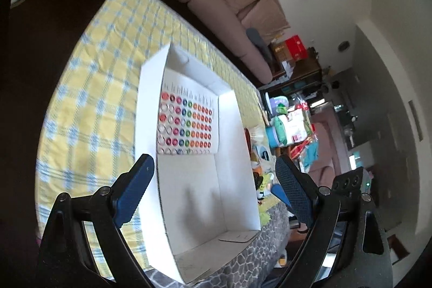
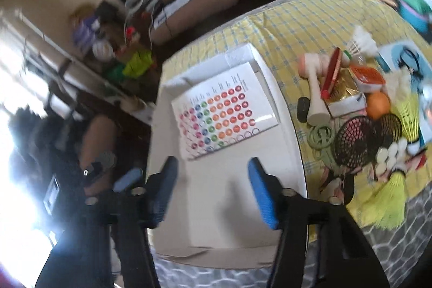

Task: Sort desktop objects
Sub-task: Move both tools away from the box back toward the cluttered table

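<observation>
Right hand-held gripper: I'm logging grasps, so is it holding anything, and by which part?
Nothing is held. The right hand-held gripper hangs open over the white box, with only the box floor between its fingers.

A white box (image 1: 232, 126) at the centre of the left wrist view looks like matt, smooth cardboard. Inside it, a sheet of coloured dots (image 2: 224, 112) is glossy paper, catching a streak of light. The checked cloth (image 1: 89, 88) at the left is woven and creased. In the right wrist view, lower centre, the right gripper (image 2: 213, 188) has blue, finely textured pads on matt black plastic arms with shiny metal pins.
</observation>
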Available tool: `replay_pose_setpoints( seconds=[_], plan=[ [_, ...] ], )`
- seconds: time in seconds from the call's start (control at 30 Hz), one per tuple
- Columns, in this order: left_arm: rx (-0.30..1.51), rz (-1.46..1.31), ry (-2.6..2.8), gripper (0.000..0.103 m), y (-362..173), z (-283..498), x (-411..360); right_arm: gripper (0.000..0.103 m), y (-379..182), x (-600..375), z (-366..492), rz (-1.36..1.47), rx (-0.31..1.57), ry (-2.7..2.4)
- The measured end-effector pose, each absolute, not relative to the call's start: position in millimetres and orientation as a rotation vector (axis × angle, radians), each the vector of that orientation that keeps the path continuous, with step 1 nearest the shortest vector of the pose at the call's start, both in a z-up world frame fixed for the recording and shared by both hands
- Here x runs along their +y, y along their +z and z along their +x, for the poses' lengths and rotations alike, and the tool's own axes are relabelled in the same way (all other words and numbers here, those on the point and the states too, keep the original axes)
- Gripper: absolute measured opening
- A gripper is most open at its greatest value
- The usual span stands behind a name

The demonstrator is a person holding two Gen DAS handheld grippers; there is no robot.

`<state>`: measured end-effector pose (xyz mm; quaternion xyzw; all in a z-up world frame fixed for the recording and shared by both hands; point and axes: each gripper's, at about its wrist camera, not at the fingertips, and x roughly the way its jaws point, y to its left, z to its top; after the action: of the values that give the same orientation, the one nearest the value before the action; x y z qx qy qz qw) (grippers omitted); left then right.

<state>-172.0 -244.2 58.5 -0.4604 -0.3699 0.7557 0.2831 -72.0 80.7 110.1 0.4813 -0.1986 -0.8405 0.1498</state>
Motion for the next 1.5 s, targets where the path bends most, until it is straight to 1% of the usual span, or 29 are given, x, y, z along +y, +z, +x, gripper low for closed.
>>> replay_pose_setpoints(
  seconds=[0.03, 0.07, 0.1, 0.17, 0.3, 0.43, 0.5, 0.53, 0.57, 0.6, 0.63, 0.67, 0.73, 0.83, 0.87, 0.97, 1.07, 1.23, 1.3, 1.4, 1.5],
  plan=[
    [-0.975, -1.248, 2.019, 0.084, 55.0, -171.9, -239.0, 0.047, 105.7, 76.9, -73.1, 1.392, -0.540, -2.416],
    [-0.955, -1.262, 2.021, 0.075, 52.2, -171.8, -233.8, 0.047, 102.5, 75.8, -74.7, 1.395, -0.526, -2.418],
    [-0.924, -1.280, 2.033, 0.071, 50.2, -171.6, -228.6, 0.047, 100.1, 75.2, -74.7, 1.394, -0.503, -2.429],
    [-0.867, -1.302, 2.061, 0.068, 49.1, -170.3, -220.9, 0.047, 98.9, 80.6, -75.8, 1.388, -0.448, -2.467],
    [-0.777, -1.320, 2.119, 0.068, 52.8, -164.5, -213.6, 0.047, 105.4, 97.2, -71.3, 1.356, -0.367, -2.522],
    [-0.742, -1.273, 2.144, 0.068, 69.7, -154.2, -212.6, 0.047, 115.5, 118.4, -60.4, 1.340, -0.294, -2.552],
    [-0.689, -1.249, 2.157, 0.069, 80.9, -148.3, -207.3, 0.049, 119.0, 129.2, -55.4, 1.334, -0.264, -2.570],
    [-0.673, -1.239, 2.158, 0.070, 84.8, -145.6, -204.7, 0.053, 119.8, 136.3, -52.7, 1.334, -0.258, -2.575],
    [-0.652, -1.224, 2.158, 0.073, 90.0, -141.1, -199.1, 0.059, 120.0, 143.7, -50.2, 1.334, -0.259, -2.581],
    [-0.632, -1.213, 2.161, 0.078, 93.4, -137.6, -195.2, 0.063, 119.6, 148.7, -49.0, 1.332, -0.261, -2.586],
    [-0.609, -1.205, 2.168, 0.081, 96.7, -133.9, -190.0, 0.073, 119.7, 154.7, -46.2, 1.325, -0.261, -2.595],
    [-0.581, -1.204, 2.186, 0.086, 99.7, -132.0, -183.2, 0.078, 120.4, 159.0, -44.1, 1.313, -0.256, -2.601],
    [-0.529, -1.203, 2.221, 0.088, 101.0, -122.9, -169.8, 0.079, 122.6, 168.3, -38.4, 1.273, -0.214, -2.641],
    [-0.455, -1.201, 2.215, 0.088, 101.5, -113.7, -148.4, 0.085, 126.1, 183.8, -31.3, 1.204, -0.172, -2.693],
    [-0.417, -1.193, 2.218, 0.090, 103.0, -107.8, -139.3, 0.086, 127.1, 190.6, -29.7, 1.191, -0.166, -2.703],
    [-0.294, -1.173, 2.262, 0.103, 108.7, -87.6, -114.6, 0.088, 129.0, 210.3, -26.2, 1.163, -0.160, -2.722],
    [-0.259, -1.179, 2.252, 0.103, 111.5, -76.4, -93.5, 0.090, 131.1, 239.2, -19.3, 1.136, -0.158, -2.753],
    [-0.263, -1.190, 2.217, 0.103, 114.8, -68.1, -55.2, 0.091, 128.5, 308.3, -3.3, 1.135, -0.174, -2.866],
    [-0.254, -1.192, 2.192, 0.103, 116.8, -63.2, -33.2, 0.091, 124.6, 332.2, -1.3, 1.154, -0.211, -2.908],
    [-0.184, -1.194, 2.189, 0.103, 118.2, -56.2, 3.8, 0.091, 114.2, 370.4, -2.8, 1.195, -0.299, -2.953],
    [-0.148, -1.193, 2.150, 0.103, 115.1, -51.6, 41.0, 0.091, 99.1, 402.8, -12.5, 1.223, -0.429, -2.953]
  ],
)
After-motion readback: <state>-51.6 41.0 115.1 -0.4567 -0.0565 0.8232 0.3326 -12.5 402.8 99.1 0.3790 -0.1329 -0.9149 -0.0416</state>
